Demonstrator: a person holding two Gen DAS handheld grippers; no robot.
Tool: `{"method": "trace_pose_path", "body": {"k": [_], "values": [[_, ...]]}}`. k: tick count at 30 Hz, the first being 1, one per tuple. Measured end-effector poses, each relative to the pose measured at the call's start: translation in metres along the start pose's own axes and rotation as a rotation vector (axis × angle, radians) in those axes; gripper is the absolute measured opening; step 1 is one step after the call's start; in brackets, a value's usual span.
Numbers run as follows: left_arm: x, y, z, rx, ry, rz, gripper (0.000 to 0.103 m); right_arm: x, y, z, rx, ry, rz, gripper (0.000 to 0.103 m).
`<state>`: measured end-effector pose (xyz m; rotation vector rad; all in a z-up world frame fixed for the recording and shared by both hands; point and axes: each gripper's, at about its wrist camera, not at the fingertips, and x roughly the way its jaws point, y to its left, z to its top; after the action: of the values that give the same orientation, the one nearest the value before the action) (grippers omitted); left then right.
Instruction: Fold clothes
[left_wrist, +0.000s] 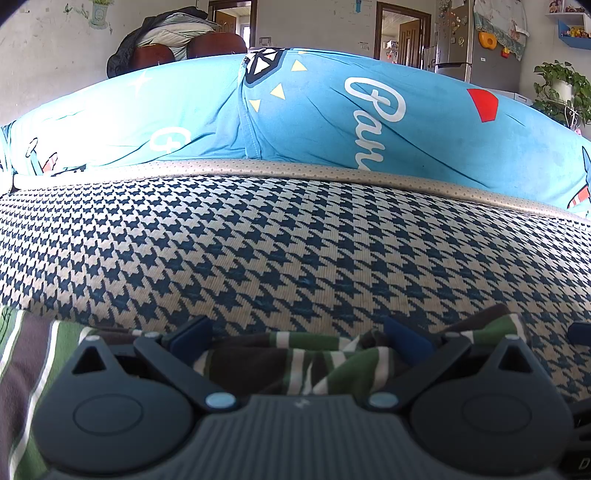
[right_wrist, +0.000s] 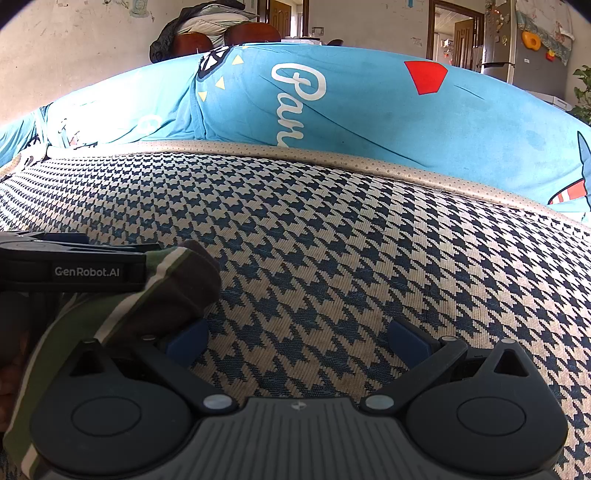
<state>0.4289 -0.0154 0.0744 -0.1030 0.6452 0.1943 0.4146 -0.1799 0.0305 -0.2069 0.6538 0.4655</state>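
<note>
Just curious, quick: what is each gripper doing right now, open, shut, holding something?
Left gripper: open, the striped garment bunched between its fingers, not clamped.
Right gripper: open and holding nothing, only the houndstooth cover beneath it.

Black gripper bodies, blue jaws, "GenRobot.AI" marking

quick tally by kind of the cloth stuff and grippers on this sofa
Striped green, brown and white garment: 1
Houndstooth seat cover: 1
Blue printed cushion cover: 1
Grippers: 2, the left gripper with the garment bunched between its open fingers, and the right gripper, open over bare cover
Total: 5
</note>
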Motion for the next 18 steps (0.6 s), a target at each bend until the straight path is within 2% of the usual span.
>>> {"method": "trace_pose_path", "body": {"k": [18], "values": [[-0.013, 0.004, 0.008, -0.013, -0.009, 0.013, 0.103, -0.001, 0.000, 0.000, 0.004, -0.002, 0.002, 0.103]]}}
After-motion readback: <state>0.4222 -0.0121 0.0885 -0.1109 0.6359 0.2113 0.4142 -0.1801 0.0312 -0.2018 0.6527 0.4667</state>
